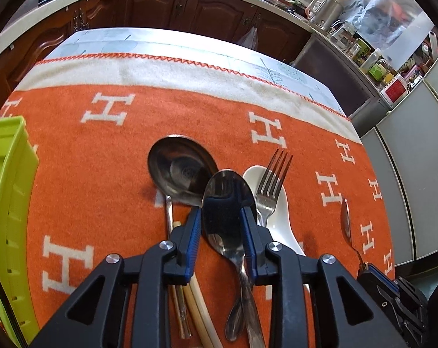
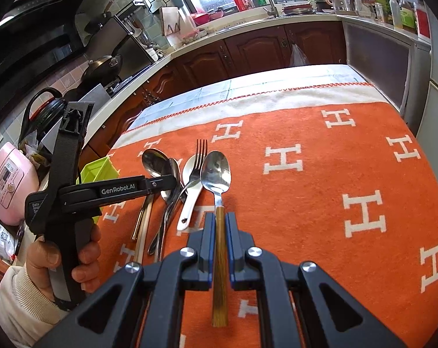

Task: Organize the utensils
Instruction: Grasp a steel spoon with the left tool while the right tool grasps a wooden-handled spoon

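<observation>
A pile of utensils lies on the orange blanket: a large steel ladle spoon [image 1: 179, 171], a steel spoon [image 1: 227, 200], a fork [image 1: 272, 179], a white ceramic spoon [image 1: 279, 217] and pale chopsticks [image 1: 200, 304]. My left gripper [image 1: 222, 217] hangs over the pile with its jaws on either side of the steel spoon's bowl, a gap showing on the left. It also shows in the right wrist view [image 2: 160, 184]. My right gripper [image 2: 220, 220] is shut on the wooden handle of a steel spoon [image 2: 216, 174], right of the pile.
A lime green plastic basket [image 1: 7, 203] stands at the table's left edge, also in the right wrist view [image 2: 98, 169]. Kitchen cabinets and a cluttered counter lie beyond the far table edge. A pink cooker [image 2: 7, 182] sits at far left.
</observation>
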A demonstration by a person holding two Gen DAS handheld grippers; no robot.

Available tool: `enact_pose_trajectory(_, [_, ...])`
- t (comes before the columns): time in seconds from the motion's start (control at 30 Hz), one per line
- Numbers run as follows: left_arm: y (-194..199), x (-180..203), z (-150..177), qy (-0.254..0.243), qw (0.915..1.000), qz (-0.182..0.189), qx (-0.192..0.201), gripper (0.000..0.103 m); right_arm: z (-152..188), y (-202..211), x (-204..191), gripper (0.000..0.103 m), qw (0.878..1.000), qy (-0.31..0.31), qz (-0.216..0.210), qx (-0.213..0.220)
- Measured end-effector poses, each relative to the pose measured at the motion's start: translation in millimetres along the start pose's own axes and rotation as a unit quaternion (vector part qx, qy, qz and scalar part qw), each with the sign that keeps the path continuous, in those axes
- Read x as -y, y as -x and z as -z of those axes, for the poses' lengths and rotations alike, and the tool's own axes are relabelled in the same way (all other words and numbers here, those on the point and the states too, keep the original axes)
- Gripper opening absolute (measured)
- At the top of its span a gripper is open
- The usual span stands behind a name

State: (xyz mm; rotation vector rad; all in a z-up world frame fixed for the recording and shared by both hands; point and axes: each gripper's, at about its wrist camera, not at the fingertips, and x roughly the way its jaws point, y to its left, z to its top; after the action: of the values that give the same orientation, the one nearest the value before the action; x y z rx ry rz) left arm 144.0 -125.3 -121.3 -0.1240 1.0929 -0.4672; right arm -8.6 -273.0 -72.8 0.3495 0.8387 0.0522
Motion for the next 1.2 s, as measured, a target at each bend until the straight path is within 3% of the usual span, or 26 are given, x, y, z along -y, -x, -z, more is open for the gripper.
enact_pose_trajectory(0.2, [-0.6,1.3,0.5,0.0,1.0,-0.001,0.009,0.029,1.0,-4.7,5.2,0.006,1.0,-0.014,-0.005,-0.007])
enact_pose_trajectory(0.27, [-1.2,2.1,0.8,0.001,1.0,-0.005,0.006,0.014,2.5,-5.6,5.8,0.006,1.0,-0.014,-0.007,-0.008])
enact_pose_trajectory(0.3, [-1.8,2.1,1.2,0.003,1.0,-0.002,0.005,0.013,3.0,-6.1,5.4,0.006,1.0,-0.013,-0.007,-0.009])
enact_pose_trajectory(0.6, [-1.3,-1.1,6.9,0.031,0.9989,0.033,0.012,0.012,7.1,-16.9,0.3,0.006,1.0,-0.013,-0.015,-0.024])
enact_pose_trajectory(0.77, [8.1,9.8,8.4,0.004,0.9993,0.032,0.017,0.004,8.4,-22.2,-1.8,0.006,0.999,-0.013,-0.022,-0.029])
enact_pose_trajectory(0.9, [15.7,19.3,9.9,-0.022,0.9991,0.027,0.026,0.003,6.8,-25.6,-6.5,0.006,0.999,-0.007,-0.026,-0.031])
enact_pose_trajectory(1.2, [16.5,21.7,10.8,-0.041,0.9981,0.046,0.004,0.003,3.3,-40.0,-14.4,0.006,0.999,0.01,-0.02,-0.048])
